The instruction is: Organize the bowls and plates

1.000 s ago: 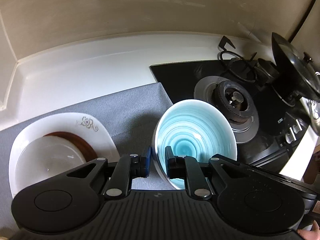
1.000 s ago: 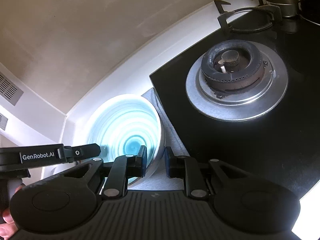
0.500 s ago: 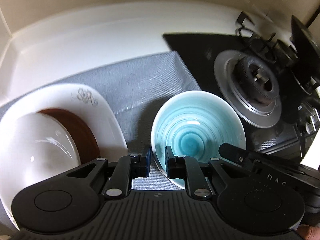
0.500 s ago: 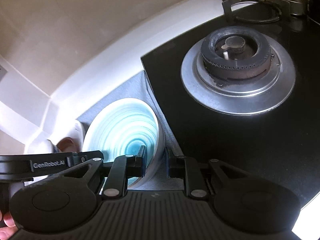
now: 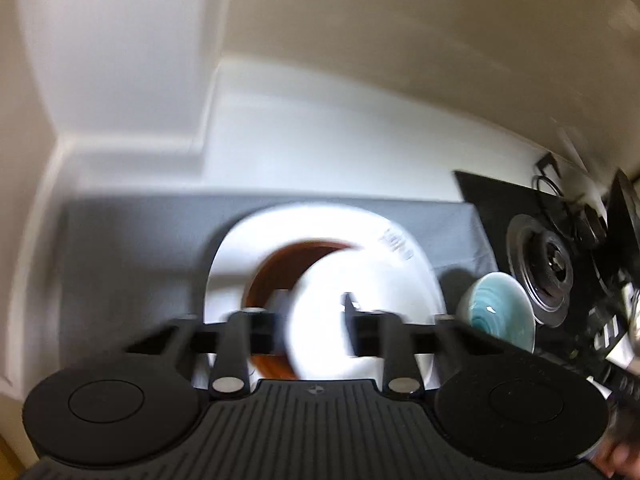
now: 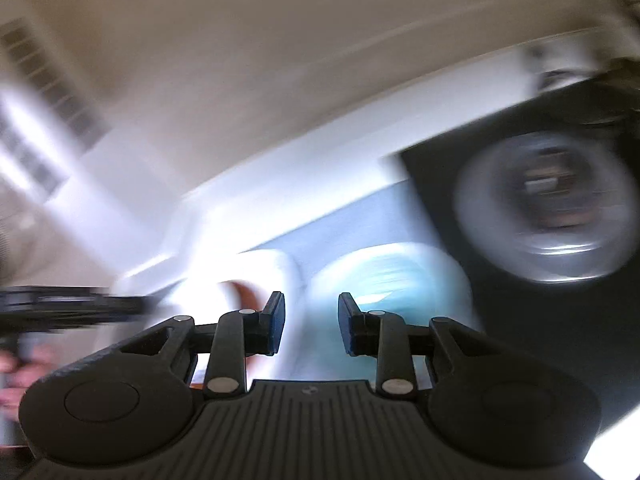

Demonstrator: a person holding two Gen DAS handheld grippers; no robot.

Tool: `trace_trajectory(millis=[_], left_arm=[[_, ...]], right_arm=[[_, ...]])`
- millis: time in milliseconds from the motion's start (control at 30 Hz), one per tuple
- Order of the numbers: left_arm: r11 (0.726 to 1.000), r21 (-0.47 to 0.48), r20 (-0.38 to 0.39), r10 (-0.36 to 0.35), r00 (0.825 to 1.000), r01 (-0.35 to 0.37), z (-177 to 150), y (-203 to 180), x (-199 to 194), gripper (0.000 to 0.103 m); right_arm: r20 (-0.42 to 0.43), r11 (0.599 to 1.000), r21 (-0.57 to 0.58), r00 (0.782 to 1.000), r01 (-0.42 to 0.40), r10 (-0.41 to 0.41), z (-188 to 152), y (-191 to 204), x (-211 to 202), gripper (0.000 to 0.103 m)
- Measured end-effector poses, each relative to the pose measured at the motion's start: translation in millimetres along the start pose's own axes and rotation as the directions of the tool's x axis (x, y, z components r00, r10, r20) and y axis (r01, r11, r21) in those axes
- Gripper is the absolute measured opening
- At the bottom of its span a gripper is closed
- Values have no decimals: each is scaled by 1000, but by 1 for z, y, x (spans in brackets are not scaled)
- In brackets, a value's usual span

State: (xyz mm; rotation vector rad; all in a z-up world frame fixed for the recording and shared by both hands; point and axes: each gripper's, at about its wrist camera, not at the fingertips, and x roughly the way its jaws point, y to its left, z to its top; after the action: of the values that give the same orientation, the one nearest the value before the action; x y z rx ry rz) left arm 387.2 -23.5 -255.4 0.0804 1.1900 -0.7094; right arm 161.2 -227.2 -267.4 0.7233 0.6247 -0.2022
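Both views are motion-blurred. A blue-glazed bowl (image 5: 496,312) sits on the grey cloth (image 5: 140,248) beside the hob. To its left is a stack: a white plate (image 5: 240,248), a brown plate (image 5: 276,268) on it and a white bowl (image 5: 320,300) on top. My left gripper (image 5: 314,328) hovers over that white bowl with its fingers apart; whether they touch it is unclear. My right gripper (image 6: 311,320) is opening. The blue bowl (image 6: 400,280) lies just beyond its right pad, and neither pad presses on it.
The black hob with a gas burner (image 5: 548,264) (image 6: 548,208) lies right of the cloth, with a dark pot lid (image 5: 624,216) further right. White counter and walls close the back and left. The left gripper's body (image 6: 60,304) and a hand (image 6: 16,368) show in the right wrist view.
The right gripper has let go of the blue bowl's rim and its pads have spread. The left gripper has swung left, from the blue bowl to over the white stack, with its fingers wider apart.
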Motion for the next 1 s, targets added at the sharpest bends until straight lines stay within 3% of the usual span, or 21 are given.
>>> trace_trajectory(millis=[67, 200, 267, 367, 633, 1000], left_arm=[[999, -20, -13, 37, 999, -38, -1, 6, 8, 15], [999, -29, -49, 28, 998, -30, -12, 11, 17, 13], [1000, 3, -58, 24, 998, -24, -14, 3, 23, 13], [998, 28, -62, 54, 997, -53, -16, -6, 28, 11], [997, 73, -31, 30, 999, -27, -16, -32, 3, 11], [981, 181, -20, -70, 997, 72, 0, -122, -8, 10]], right_arm=[[-59, 1000, -29, 998, -1, -1, -4, 17, 30, 33], [-128, 1000, -7, 992, 3, -4, -13, 25, 66, 32], [-147, 1000, -9, 989, 0, -1, -15, 27, 75, 20], [-150, 1000, -25, 989, 12, -15, -11, 29, 79, 16], [-62, 999, -43, 998, 18, -21, -2, 36, 32, 16], [80, 998, -24, 995, 66, -64, 25, -5, -46, 17]])
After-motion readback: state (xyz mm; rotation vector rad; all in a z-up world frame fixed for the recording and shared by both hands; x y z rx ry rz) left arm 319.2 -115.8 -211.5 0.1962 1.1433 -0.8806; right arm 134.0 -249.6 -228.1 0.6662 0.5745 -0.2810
